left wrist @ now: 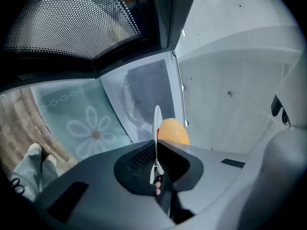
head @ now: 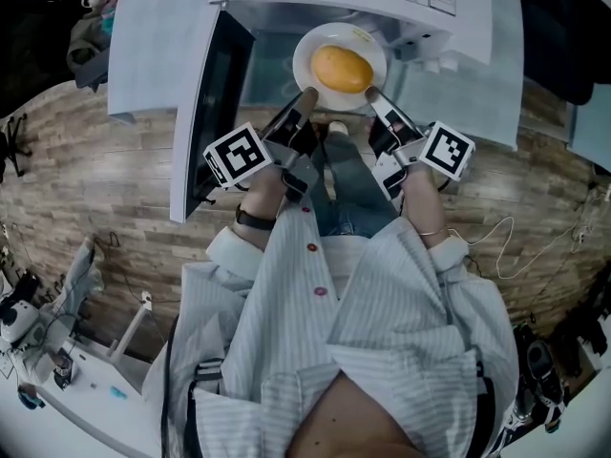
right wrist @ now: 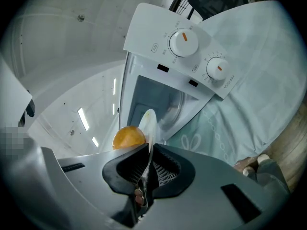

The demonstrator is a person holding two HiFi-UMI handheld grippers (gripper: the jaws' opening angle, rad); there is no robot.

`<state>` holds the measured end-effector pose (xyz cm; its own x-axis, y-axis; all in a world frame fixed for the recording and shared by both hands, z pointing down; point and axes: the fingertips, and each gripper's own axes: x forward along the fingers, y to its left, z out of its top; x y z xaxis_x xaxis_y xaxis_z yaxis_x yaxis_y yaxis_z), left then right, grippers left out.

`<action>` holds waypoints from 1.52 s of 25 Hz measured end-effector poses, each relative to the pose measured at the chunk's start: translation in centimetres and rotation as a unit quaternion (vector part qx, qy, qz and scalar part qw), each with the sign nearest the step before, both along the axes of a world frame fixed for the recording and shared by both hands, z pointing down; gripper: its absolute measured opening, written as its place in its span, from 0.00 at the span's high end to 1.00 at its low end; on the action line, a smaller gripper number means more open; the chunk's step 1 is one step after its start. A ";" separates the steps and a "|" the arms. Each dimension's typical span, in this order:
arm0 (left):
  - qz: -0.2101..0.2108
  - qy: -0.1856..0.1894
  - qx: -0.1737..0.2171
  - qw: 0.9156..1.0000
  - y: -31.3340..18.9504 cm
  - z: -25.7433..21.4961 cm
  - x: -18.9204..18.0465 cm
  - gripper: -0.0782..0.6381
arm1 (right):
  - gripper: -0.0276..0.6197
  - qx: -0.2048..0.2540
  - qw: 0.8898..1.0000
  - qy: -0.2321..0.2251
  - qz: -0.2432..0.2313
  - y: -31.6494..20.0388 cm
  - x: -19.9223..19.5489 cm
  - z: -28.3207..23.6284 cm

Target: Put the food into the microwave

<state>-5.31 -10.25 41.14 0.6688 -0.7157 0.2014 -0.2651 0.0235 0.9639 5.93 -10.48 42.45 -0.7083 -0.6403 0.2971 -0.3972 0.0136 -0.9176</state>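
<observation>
**Plate at the microwave's mouth, not yet set down**

The microwave point(head: 449, 3) stands on the table point(head: 143, 55) with its door point(head: 215, 103) swung wide open to the left, so the opening step is done. The white plate point(head: 307, 53) with the food point(head: 342, 68), a round orange-yellow lump, hangs level right at the front of the cavity, carried between the two tools. From the head view it seems to be at the threshold and not fully inside. The left gripper view shows the cavity and its glass turntable point(left wrist: 139, 97) ahead of the plate's rim, so the plate looks not yet landed. What is left, as I judge it: carry the plate deeper in, rest it on the turntable, let go on both sides, draw the tools out, and perhaps close the door.

The left tool point(head: 304, 98) is clamped on the plate's left rim. In its own view the jaws stand nearly together, with only the thin edge of the plate between the pads and the food just beyond. The right tool point(head: 372, 93) is clamped likewise on the right rim, the plate edge-on between its pads. Neither tool touches the food or the microwave.
</observation>
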 end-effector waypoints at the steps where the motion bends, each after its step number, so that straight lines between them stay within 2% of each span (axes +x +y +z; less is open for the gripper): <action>1: 0.001 0.000 -0.002 1.000 -0.1 0.2 0.1 0.87 | 0.89 0.001 1.000 0.002 -0.001 -0.1 0.0 0.2; 15: 0.003 -0.022 0.004 1.000 -1.7 3.1 0.4 0.87 | 0.89 0.015 0.999 0.025 -0.014 -1.9 -0.2 2.9; 25: -0.011 -0.046 0.002 0.999 -3.9 5.8 -0.4 0.87 | 0.87 0.017 0.999 0.037 -0.015 -4.2 -1.0 5.6; 31: -0.012 -0.064 0.007 0.998 -5.3 6.7 -1.2 0.87 | 0.87 0.037 0.998 0.044 -0.027 -5.9 -2.2 6.2; 36: -0.011 -0.082 0.018 0.996 -6.4 7.6 -1.2 0.87 | 0.86 0.043 0.997 0.059 -0.023 -7.1 -2.2 7.1; 38: -0.012 -0.084 0.021 0.996 -6.9 7.9 -1.3 0.87 | 0.86 0.033 0.997 0.067 -0.012 -7.3 -2.0 7.7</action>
